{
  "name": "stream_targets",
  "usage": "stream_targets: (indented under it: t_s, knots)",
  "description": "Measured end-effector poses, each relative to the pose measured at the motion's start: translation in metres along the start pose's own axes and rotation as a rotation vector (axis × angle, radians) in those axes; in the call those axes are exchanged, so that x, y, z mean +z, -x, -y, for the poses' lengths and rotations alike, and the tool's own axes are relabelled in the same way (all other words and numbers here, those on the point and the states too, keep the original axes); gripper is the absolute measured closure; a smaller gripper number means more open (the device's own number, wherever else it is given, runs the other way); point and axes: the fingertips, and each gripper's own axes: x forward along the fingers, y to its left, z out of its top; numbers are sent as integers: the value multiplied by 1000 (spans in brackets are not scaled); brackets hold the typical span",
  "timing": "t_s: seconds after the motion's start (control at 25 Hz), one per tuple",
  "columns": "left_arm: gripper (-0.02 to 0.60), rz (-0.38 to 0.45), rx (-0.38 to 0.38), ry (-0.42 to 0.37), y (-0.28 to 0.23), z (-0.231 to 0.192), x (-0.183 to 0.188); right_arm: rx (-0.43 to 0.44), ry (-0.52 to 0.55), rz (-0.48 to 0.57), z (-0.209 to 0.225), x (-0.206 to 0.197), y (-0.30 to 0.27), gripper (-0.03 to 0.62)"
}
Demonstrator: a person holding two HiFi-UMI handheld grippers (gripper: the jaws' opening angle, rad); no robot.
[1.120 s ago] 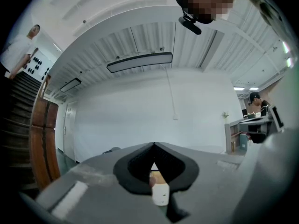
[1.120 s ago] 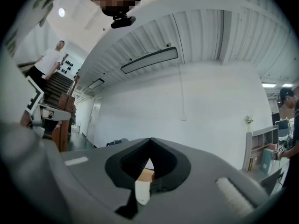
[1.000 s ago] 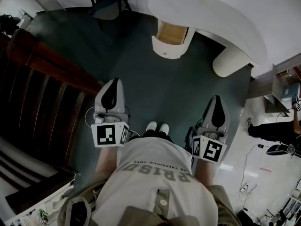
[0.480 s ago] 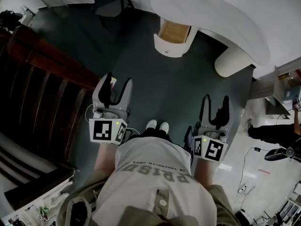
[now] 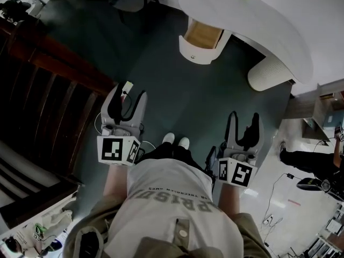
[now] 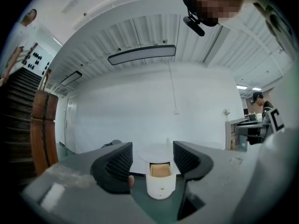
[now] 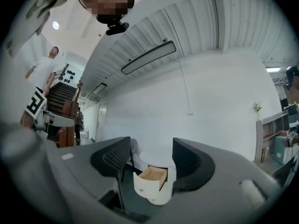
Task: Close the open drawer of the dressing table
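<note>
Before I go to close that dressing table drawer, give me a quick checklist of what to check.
1. Drawer of the dressing table stands open: ok.
2. Left gripper jaws apart, just been opening, nothing between them: ok.
3. Right gripper jaws likewise apart, just been opening, empty: ok.
4. Drawer within reach: not ok, it stands apart from both grippers, across the floor.
5. Drawer inside free of things: cannot tell.

white drawer (image 5: pixel 196 51), tan inside, dark green floor (image 5: pixel 177 101)
</note>
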Motion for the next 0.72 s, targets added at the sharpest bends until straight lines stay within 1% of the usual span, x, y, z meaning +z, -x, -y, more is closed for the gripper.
stream_targets:
  t_s: [0.12,0.32,0.48,0.72]
  knots:
    - [301,-18,11,-1,-1,-8,-9,0,-7,-13,-3,-8,-9,319]
    - [301,-26,21,8,-13,-35,-14,4,3,-31,-19,-13,-28,319]
    - [301,-23,-11,6,-36,-58,-16,-30,3,-32,-31,-17,-50,319]
    - [301,-13,-68,7,-73,-116,-13,-82,20,-40,-74,-19,-93,319]
